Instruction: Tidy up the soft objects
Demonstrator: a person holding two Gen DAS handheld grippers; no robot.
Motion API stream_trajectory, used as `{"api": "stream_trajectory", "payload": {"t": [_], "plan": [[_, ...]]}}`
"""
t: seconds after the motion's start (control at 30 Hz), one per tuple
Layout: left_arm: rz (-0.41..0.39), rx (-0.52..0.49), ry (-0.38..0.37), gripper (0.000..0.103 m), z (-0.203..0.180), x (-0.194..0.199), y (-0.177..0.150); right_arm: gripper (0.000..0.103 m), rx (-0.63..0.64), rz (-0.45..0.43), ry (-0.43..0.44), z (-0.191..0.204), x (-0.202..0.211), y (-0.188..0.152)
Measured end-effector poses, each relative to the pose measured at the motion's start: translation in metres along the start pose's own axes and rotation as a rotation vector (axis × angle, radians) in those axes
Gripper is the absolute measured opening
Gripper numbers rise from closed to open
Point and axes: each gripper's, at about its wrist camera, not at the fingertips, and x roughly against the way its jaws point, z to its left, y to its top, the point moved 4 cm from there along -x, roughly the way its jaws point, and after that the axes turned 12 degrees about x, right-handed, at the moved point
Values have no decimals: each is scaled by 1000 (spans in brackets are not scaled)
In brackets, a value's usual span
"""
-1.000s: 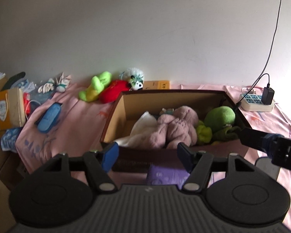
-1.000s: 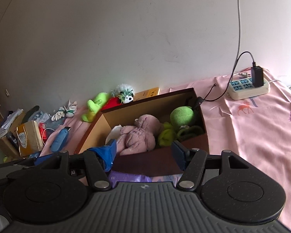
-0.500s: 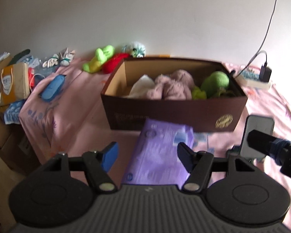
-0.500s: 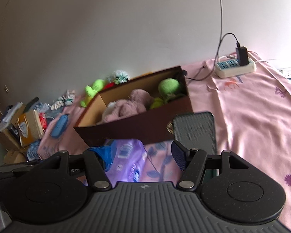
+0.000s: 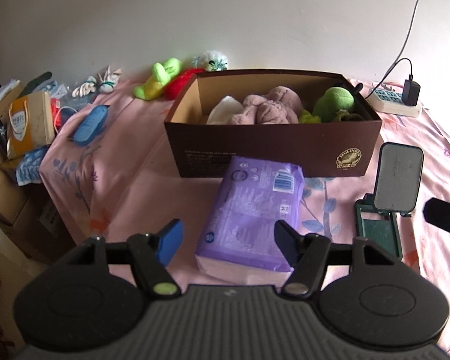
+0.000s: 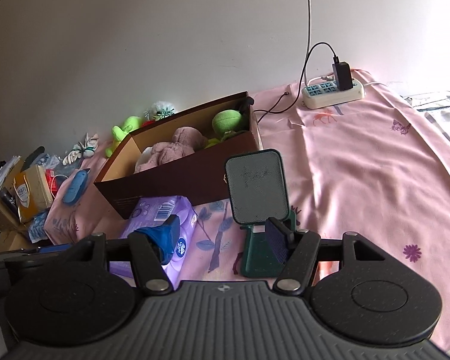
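Observation:
A brown cardboard box (image 5: 273, 150) (image 6: 177, 177) stands on the pink bedsheet. It holds a mauve plush (image 5: 270, 109) (image 6: 174, 148), a green plush (image 5: 334, 102) (image 6: 226, 120) and a white soft item (image 5: 225, 111). A lime-green plush (image 5: 157, 79) (image 6: 121, 132), a red plush (image 5: 181, 82) and a white fluffy toy (image 5: 214, 60) lie behind the box's left end. My left gripper (image 5: 228, 241) is open and empty, above a purple tissue pack (image 5: 252, 210) (image 6: 159, 213). My right gripper (image 6: 222, 240) is open and empty, near a green phone stand (image 6: 258, 192).
The phone stand also shows at the right of the left wrist view (image 5: 397, 180). A white power strip (image 6: 333, 93) with a black charger lies by the wall. A blue case (image 5: 90, 124), white socks (image 5: 96, 85) and a carton (image 5: 30, 124) with clutter are at the left bed edge.
Both grippers have pulled back and up from the box. The tissue pack and the phone stand have come into view in front of it. Both stay open.

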Motion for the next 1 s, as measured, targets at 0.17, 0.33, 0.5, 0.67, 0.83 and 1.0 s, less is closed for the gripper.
{"api": "stream_trajectory", "payload": {"t": [0.17,0.33,0.5,0.67,0.83,1.0], "plan": [[-3,15,-12,68,5,9,4,48,-3,-22,-17,-10,12,2],[-5,6,-1,68,4,13,1,48,-31,-3,-18,-22,13,-2],[-2,4,15,68,0,11,-2,48,-63,8,-8,-26,11,-4],[-9,-13,16,68,-9,13,-1,48,-52,-14,-27,-28,18,-2],[-6,-26,10,68,-12,13,-3,48,-30,8,-34,-25,15,-2],[75,-25,11,68,-10,1,-11,48,-2,57,-39,-21,8,-10]]}}
